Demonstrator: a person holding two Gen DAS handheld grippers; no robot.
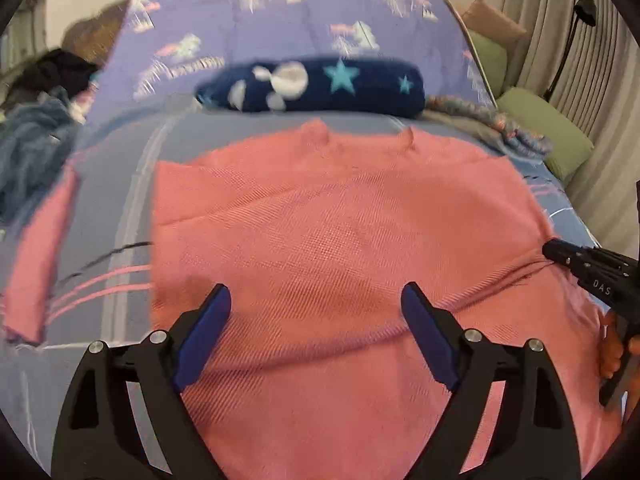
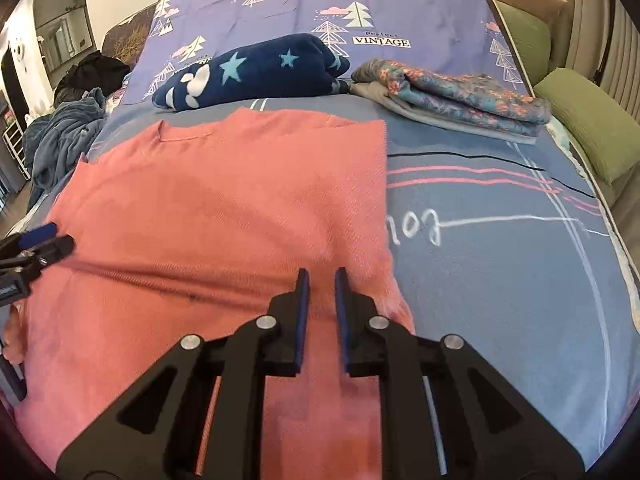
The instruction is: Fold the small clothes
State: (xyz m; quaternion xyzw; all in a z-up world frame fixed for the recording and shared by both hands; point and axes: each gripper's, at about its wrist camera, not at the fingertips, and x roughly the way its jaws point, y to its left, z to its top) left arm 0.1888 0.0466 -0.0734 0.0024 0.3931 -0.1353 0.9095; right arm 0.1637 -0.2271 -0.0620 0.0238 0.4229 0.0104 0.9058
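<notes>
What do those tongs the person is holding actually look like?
The left tongs and right tongs look alike: black angular plastic frames with triangular cut-outs, silver round pivot pins, and flat blue pads on the inner face of each finger. Seen from the left view, the right tongs' body carries white lettering, partly readable as "DAS". No cables or sleeves are visible.

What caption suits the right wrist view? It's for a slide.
Right gripper, jaws nearly closed, over a pink sweater spread on the bed.
</notes>
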